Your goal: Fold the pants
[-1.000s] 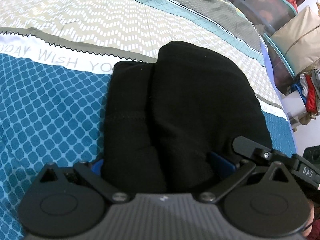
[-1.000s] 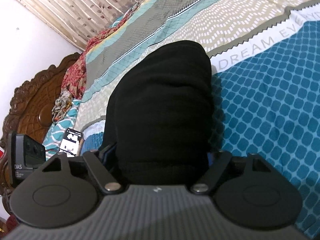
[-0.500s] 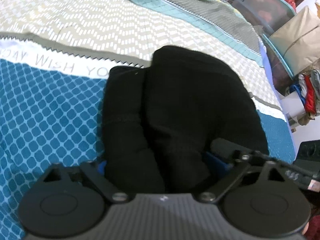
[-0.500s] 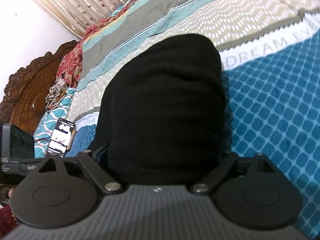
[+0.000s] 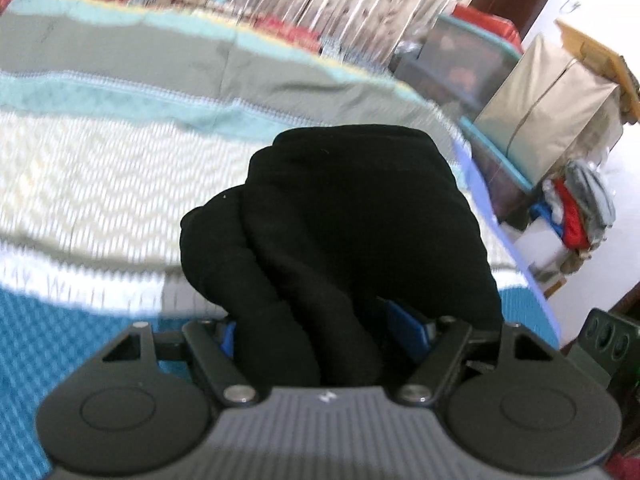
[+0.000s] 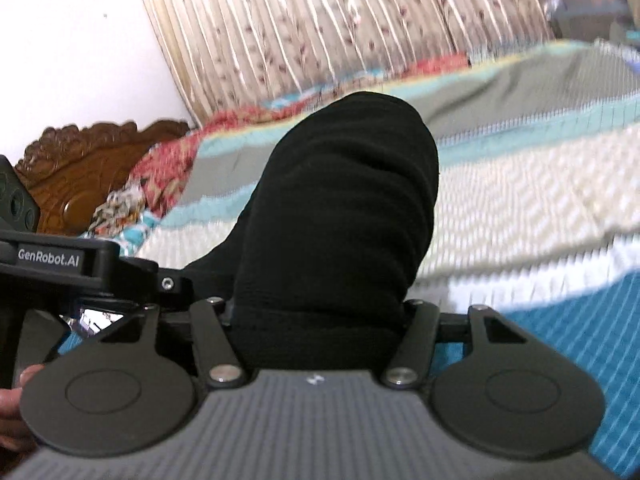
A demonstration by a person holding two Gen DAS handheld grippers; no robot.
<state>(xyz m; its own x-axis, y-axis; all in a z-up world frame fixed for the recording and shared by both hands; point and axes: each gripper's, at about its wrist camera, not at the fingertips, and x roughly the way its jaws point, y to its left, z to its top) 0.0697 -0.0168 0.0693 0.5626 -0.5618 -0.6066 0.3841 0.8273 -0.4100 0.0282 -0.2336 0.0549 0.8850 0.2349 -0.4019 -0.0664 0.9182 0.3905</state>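
The black pants are a thick folded bundle, lifted above the patterned bedspread. My left gripper is shut on the near edge of the bundle, its blue pads mostly buried in the cloth. In the right wrist view the same pants rise in front of the camera, and my right gripper is shut on their near edge too. The left gripper's body shows at the left of the right wrist view, close beside the right one. The fingertips are hidden by fabric.
The bedspread has teal, grey and cream bands. A carved wooden headboard stands at the left, a curtain behind. Storage boxes and a clothes pile sit beside the bed's right edge.
Both grippers have lifted and tilted up with the pants held in them. The bundle has left the bed and the curtain and room now show. The view is motion-blurred.
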